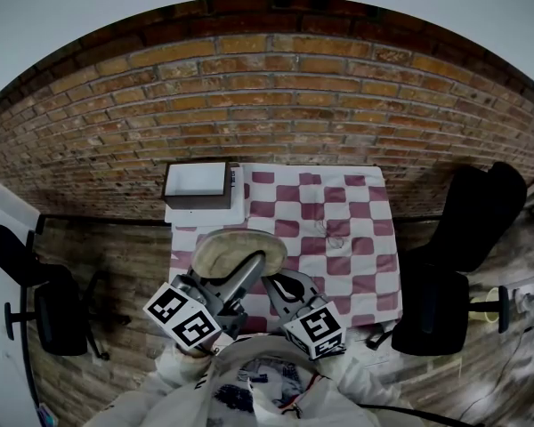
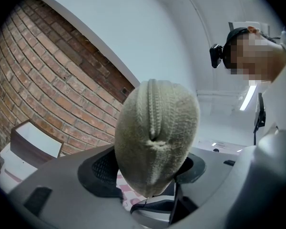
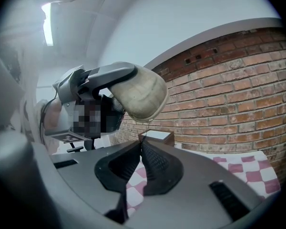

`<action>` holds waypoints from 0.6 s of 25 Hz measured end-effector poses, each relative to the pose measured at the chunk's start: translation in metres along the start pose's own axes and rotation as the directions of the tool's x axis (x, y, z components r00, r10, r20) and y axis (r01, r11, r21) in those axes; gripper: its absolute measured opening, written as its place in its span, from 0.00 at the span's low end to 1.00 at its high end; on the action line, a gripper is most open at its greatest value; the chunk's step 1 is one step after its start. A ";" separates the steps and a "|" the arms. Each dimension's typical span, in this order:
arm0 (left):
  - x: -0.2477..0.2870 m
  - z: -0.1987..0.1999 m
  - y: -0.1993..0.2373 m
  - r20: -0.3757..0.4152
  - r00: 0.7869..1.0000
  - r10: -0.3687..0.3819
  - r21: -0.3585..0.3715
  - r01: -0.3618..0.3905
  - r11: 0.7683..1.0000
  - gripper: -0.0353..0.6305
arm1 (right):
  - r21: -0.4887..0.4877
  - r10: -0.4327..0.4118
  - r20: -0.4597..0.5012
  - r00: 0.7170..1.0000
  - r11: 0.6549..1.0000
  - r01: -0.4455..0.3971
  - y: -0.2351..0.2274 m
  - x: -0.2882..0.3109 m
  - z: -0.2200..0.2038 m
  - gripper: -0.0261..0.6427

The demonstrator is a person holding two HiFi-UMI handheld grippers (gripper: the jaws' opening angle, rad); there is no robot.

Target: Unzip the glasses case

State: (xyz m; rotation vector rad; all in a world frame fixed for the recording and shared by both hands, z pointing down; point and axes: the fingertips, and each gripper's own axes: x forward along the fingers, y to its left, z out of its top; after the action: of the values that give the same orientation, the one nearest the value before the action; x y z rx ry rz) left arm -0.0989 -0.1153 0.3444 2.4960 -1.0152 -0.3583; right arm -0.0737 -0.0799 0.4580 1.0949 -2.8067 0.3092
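A beige, woolly glasses case [image 1: 236,249] is held up above the table, my left gripper [image 1: 252,268] shut on it. In the left gripper view the case [image 2: 156,132] fills the space between the jaws, its zip seam facing the camera. My right gripper [image 3: 142,140] sits just below the case [image 3: 142,97], jaws pressed together on the thin zip pull [image 3: 145,130] that hangs from the case's lower end. In the head view the right gripper [image 1: 279,283] is close beside the left one.
A pink-and-white checked cloth [image 1: 338,229] covers the table below. A white-topped box [image 1: 197,183] stands at its far left corner. Black chairs stand at right [image 1: 463,238] and left [image 1: 49,314]. A brick wall [image 1: 294,96] runs behind.
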 end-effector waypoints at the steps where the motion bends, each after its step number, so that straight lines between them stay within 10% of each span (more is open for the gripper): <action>1: 0.000 0.000 0.001 0.000 1.000 0.001 0.000 -0.001 1.000 0.49 | -0.004 0.007 -0.004 1.000 1.000 -0.007 0.001 0.000 -0.002 0.07; 15: -0.003 0.003 0.005 0.071 0.997 -0.005 -0.012 0.006 1.000 0.49 | -0.018 0.118 -0.041 0.992 0.993 -0.119 0.025 0.006 -0.010 0.06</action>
State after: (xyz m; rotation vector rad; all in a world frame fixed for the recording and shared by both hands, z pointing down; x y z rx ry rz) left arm -0.1050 -0.1178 0.3447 2.4914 -1.0310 -0.4558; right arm -0.0945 -0.0632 0.4651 0.9096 -2.8381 0.3088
